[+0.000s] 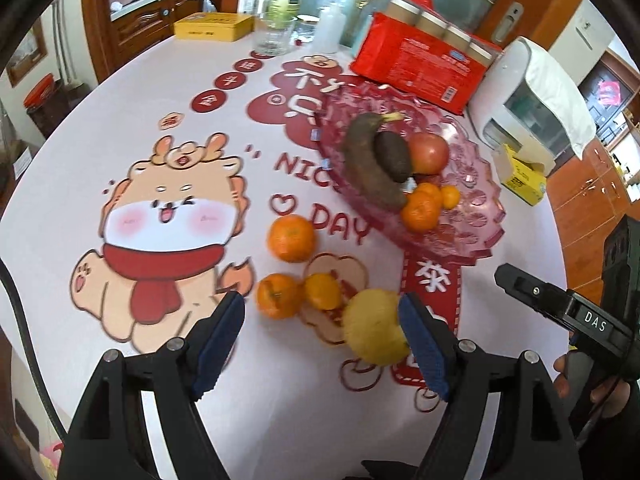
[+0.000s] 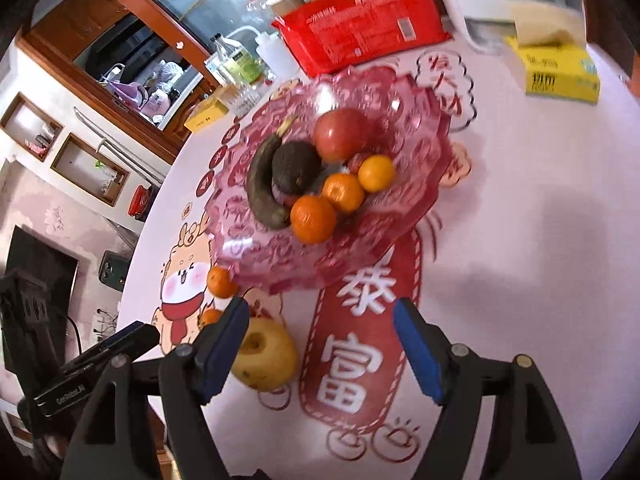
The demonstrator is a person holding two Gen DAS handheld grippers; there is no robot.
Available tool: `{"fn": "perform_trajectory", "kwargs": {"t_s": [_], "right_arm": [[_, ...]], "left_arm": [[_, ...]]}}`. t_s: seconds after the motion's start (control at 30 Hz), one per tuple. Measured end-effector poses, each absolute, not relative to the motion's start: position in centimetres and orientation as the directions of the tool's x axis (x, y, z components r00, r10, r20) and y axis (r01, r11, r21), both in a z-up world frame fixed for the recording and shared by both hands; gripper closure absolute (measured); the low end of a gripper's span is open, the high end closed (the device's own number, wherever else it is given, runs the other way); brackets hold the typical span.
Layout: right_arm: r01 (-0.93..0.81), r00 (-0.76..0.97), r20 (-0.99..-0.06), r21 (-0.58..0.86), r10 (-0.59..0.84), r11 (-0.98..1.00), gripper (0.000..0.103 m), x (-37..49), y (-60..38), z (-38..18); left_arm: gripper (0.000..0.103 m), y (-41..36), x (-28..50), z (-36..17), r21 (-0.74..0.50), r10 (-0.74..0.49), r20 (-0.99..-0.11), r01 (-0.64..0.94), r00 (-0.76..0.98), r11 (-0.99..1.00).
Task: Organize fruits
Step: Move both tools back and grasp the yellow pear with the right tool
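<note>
A pink glass fruit plate (image 1: pixel 460 236) holds a dark banana (image 1: pixel 368 164), an avocado (image 1: pixel 394 156), a red apple (image 1: pixel 430 152) and small oranges (image 1: pixel 420 210). On the tablecloth in front of it lie three loose oranges (image 1: pixel 291 238) and a yellow apple (image 1: pixel 372 328). My left gripper (image 1: pixel 320 304) is open above these; the yellow apple sits just inside its right finger (image 1: pixel 420 340), not squeezed. My right gripper (image 2: pixel 322 308) is open over the red banner print with nothing between its fingers. The yellow apple (image 2: pixel 264 356) lies beside its left finger, below the plate (image 2: pixel 360 256).
Behind the plate are a red package (image 1: pixel 420 68), a white appliance (image 1: pixel 532 100), a yellow carton (image 1: pixel 520 176), a bottle (image 1: pixel 284 4), a glass and a yellow tin (image 1: pixel 212 26). The round table's edge curves along the left. A hand holds the right gripper's handle (image 1: pixel 592 324).
</note>
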State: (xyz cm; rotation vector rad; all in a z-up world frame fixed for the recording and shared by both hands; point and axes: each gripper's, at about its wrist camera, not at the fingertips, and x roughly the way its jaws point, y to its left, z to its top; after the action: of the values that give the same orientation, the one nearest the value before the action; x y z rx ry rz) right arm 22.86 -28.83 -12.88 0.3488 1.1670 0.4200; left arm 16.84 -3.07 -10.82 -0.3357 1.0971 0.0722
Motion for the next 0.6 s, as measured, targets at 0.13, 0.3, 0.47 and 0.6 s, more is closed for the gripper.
{"fn": "perform_trajectory", "kwargs": {"t_s": [0.13, 0.3, 0.47, 0.6], "right_arm": [[-0.097, 0.294, -0.809, 0.505, 0.509, 0.858, 0.027, 22.3, -27.8, -13.6], [0.005, 0.242, -0.803, 0.563, 0.545, 0.827, 0.025, 22.0, -26.7, -15.1], [0.12, 0.195, -0.808, 0.583, 0.557, 0.804, 0.023, 21.3, -25.7, -16.8], [0.202, 0.177, -0.815, 0.579, 0.552, 0.79, 0.023, 20.8, -24.9, -17.8]], "left_arm": [[0.022, -1.5, 16.5, -10.9, -0.218, -0.096, -0.887, -0.226, 0.451, 0.949], [0.022, -0.2, 16.7, -11.3, -0.213, -0.114, -0.898, -0.193, 0.426, 0.958], [0.022, 0.3, 17.3, -12.0, -0.199, -0.139, -0.913, -0.122, 0.384, 0.972], [0.022, 0.2, 18.0, -12.9, -0.182, -0.153, -0.923, -0.049, 0.353, 0.982]]}}
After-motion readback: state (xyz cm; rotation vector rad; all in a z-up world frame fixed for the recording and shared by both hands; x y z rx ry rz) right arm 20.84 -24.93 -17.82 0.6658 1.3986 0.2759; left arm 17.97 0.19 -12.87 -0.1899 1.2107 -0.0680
